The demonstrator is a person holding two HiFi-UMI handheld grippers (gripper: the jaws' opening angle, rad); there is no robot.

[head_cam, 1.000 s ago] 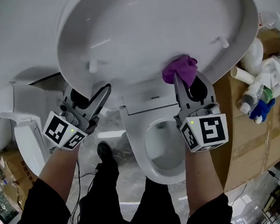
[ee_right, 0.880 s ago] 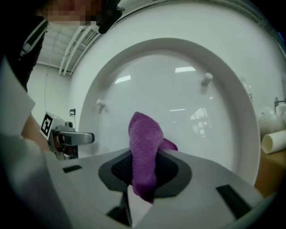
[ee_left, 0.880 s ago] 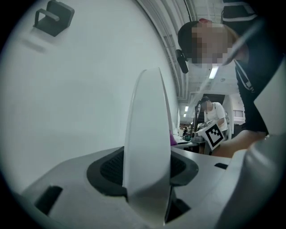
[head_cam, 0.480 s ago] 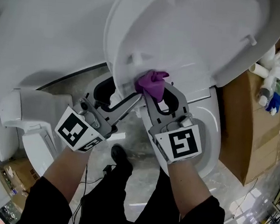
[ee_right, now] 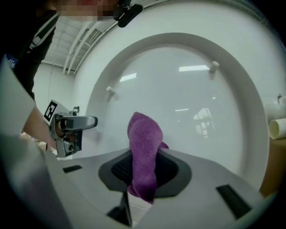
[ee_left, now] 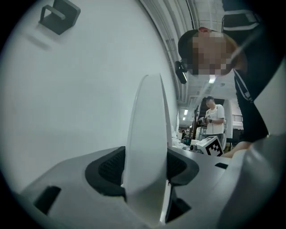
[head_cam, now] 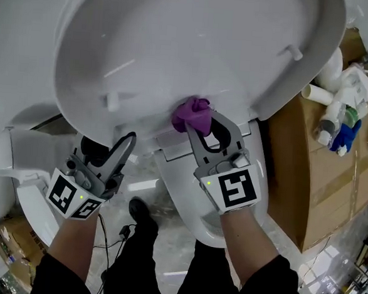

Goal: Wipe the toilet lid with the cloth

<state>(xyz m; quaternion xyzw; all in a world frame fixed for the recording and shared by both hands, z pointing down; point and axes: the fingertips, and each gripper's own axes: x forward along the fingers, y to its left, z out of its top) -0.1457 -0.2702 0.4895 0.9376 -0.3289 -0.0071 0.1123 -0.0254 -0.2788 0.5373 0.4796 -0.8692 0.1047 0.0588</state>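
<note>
purple cloth (head_cam: 191, 112) at the near edge of the raised toilet lid (head_cam: 178, 55)

pinching the cloth's lower fold tight in the right gripper (head_cam: 200, 120), with the tuft poking past the tips and apparently touching the lid's glossy white inner face low down. from there, the bare face to wipe lying far, left and right of the cloth, with the long axis slanting near-left to far-right. clamping the lid's left rim in the left gripper (head_cam: 112, 146), with jaws just eased wider and pads seemingly against both faces. below, a toilet bowl (head_cam: 187, 187); to the right, a cardboard box (head_cam: 321, 159) topped with bottles (head_cam: 337, 116).
</note>
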